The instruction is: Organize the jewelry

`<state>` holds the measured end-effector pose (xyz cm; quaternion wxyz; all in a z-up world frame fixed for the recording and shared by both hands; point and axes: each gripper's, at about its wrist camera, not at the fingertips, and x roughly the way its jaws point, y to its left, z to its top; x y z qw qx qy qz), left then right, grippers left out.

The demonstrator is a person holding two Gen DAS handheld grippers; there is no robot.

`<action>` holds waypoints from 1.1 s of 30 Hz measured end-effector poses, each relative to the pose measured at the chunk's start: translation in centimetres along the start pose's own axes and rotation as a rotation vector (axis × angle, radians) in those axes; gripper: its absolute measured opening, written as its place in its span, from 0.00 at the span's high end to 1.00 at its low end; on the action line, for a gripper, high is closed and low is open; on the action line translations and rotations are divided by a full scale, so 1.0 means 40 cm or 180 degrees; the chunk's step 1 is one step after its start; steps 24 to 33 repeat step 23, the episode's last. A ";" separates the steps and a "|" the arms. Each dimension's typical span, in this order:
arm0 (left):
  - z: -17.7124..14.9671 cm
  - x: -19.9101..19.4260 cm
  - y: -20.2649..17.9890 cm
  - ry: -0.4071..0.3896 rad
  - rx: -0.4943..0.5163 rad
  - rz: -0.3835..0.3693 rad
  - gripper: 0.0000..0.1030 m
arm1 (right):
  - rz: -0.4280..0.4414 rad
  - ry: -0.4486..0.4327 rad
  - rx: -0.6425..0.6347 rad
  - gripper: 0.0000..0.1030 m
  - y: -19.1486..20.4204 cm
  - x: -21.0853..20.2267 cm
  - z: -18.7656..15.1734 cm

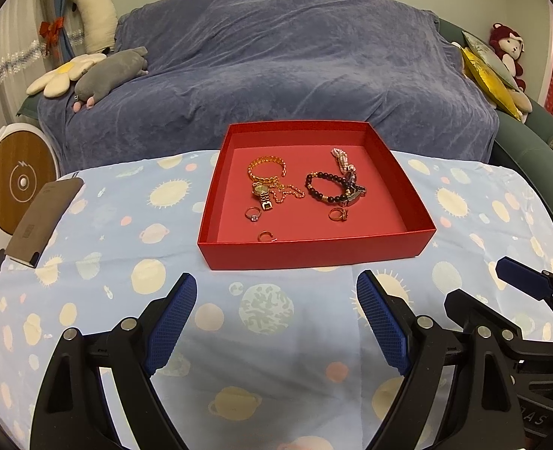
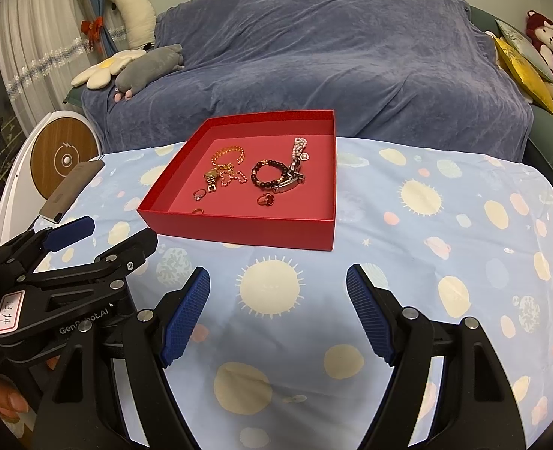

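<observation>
A shallow red box (image 1: 313, 251) (image 2: 239, 230) stands on the patterned cloth ahead of both grippers. Inside lie a gold bangle (image 1: 267, 168), a gold watch with a chain (image 1: 265, 191) (image 2: 212, 178), a dark bead bracelet (image 1: 323, 187) (image 2: 269, 174), a pink bead strand (image 1: 340, 159) (image 2: 298, 148), a silver clasp piece (image 2: 289, 183) and three rings (image 1: 253, 214) (image 1: 338, 214) (image 1: 266, 236). My left gripper (image 1: 276, 322) hovers open over the cloth before the box. To its right, my right gripper (image 2: 278, 311) is open too, with nothing between its fingers.
A brown phone-like slab (image 1: 42, 217) (image 2: 72, 187) lies at the table's left edge. A round white and wood device (image 1: 17, 183) stands left of the table. Behind is a sofa under a blue cover (image 1: 276, 63) with plush toys (image 1: 111, 75) and cushions (image 1: 490, 75).
</observation>
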<state>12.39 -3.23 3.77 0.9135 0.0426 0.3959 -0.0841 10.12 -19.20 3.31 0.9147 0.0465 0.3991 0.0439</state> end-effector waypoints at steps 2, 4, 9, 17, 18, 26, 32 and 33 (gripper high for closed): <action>-0.002 -0.004 -0.003 -0.0031 0.0015 0.0022 0.18 | 0.0001 -0.0001 -0.0001 0.29 0.000 0.000 0.000; -0.003 -0.005 -0.004 -0.0040 0.0026 0.0027 0.18 | -0.0007 0.0002 -0.0001 0.29 0.001 0.001 0.000; -0.002 -0.006 -0.004 -0.0044 0.0029 0.0036 0.18 | -0.0003 0.0014 0.0015 0.28 -0.002 0.000 0.000; 0.001 -0.007 -0.004 -0.0018 0.0026 0.0056 0.18 | 0.0001 0.0019 0.0038 0.28 -0.007 0.001 -0.004; 0.002 -0.006 -0.003 -0.0012 0.0020 0.0064 0.18 | -0.0003 0.0019 0.0037 0.28 -0.007 0.001 -0.004; 0.001 -0.006 0.001 -0.0008 0.0016 0.0046 0.18 | -0.0006 0.0008 0.0062 0.24 -0.008 0.002 -0.006; 0.001 -0.006 0.001 -0.0008 0.0016 0.0046 0.18 | -0.0006 0.0008 0.0062 0.24 -0.008 0.002 -0.006; 0.001 -0.006 0.001 -0.0008 0.0016 0.0046 0.18 | -0.0006 0.0008 0.0062 0.24 -0.008 0.002 -0.006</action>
